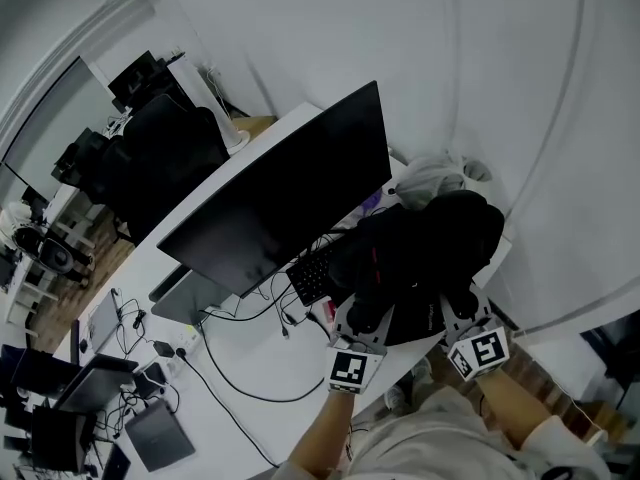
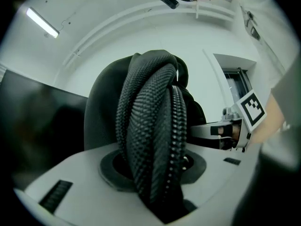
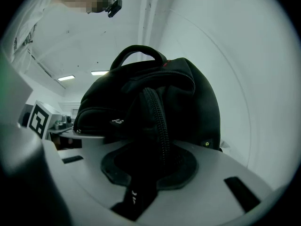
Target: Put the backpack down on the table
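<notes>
A black backpack [image 1: 420, 258] rests on the right end of the white table [image 1: 250, 368], just past the monitor. Both grippers sit at its near side, pointing level. The left gripper [image 1: 362, 320] has a padded mesh shoulder strap [image 2: 150, 140] lying loosely between its parted jaws, which do not pinch it. In the right gripper view, the right gripper [image 1: 462, 313] is shut on a narrower black strap [image 3: 159, 126] with a zipper edge. That strap runs up to the backpack [image 3: 155, 88], whose carry handle [image 3: 138, 51] stands on top. The right gripper's marker cube [image 2: 249, 108] shows in the left gripper view.
A large dark monitor [image 1: 290, 188] stands left of the backpack, with a black keyboard [image 1: 312, 273] beneath it. A grey-white cloth bundle [image 1: 432, 178] lies behind the backpack by the wall. Cables [image 1: 240, 383] and dark devices [image 1: 160, 433] lie near left. The table's near edge runs below the grippers.
</notes>
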The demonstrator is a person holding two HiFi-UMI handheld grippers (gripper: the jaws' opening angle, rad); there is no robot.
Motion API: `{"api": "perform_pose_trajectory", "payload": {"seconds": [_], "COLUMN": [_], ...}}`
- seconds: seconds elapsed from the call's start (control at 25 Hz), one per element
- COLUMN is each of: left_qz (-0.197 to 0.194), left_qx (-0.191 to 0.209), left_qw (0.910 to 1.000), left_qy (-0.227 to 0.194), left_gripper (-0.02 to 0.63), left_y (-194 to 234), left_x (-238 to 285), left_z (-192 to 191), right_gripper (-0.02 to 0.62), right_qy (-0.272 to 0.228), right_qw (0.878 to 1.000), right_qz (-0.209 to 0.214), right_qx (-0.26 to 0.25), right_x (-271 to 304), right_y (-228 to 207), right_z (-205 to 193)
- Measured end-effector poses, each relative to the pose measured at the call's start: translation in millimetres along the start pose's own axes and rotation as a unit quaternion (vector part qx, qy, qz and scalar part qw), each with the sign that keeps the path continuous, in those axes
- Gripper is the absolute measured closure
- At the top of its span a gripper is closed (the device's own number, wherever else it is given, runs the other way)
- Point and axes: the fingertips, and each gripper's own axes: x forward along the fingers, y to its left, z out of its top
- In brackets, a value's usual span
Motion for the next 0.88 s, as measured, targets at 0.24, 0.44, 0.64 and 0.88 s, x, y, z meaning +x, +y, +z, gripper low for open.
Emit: {"api": "perform_pose_trajectory", "payload": {"seconds": [0.24,0.44,0.64,0.88], "left_qz": [-0.003,-0.013,-0.025,-0.016], "left_qx": [0.007,0.017,0.033,0.051], "left_qw": [0.9999,0.9995,0.9989,0.9983], "left_qy": [0.011,0.023,0.023,0.021], "left_gripper": [0.433,0.401,0.318,0.285], "left_y": [-7,-16,-26,-36], "left_x": [-16,-27,-38,-57], "left_z": [-8,-14,-12,-8], "right_gripper": [0.518,0.484,0.415,0.41], "right_qy": [0.011,0.018,0.023,0.019], "right_qw": [1.0,1.0,0.999,0.999], "right_qz": [-0.003,-0.008,0.005,0.006], "right_qx": [-0.014,-0.014,-0.021,-0.033], "right_x": [-16,-29,-41,-62], "right_y": [9,12,20,25], "right_z": [-7,-11,-14,-15]}}
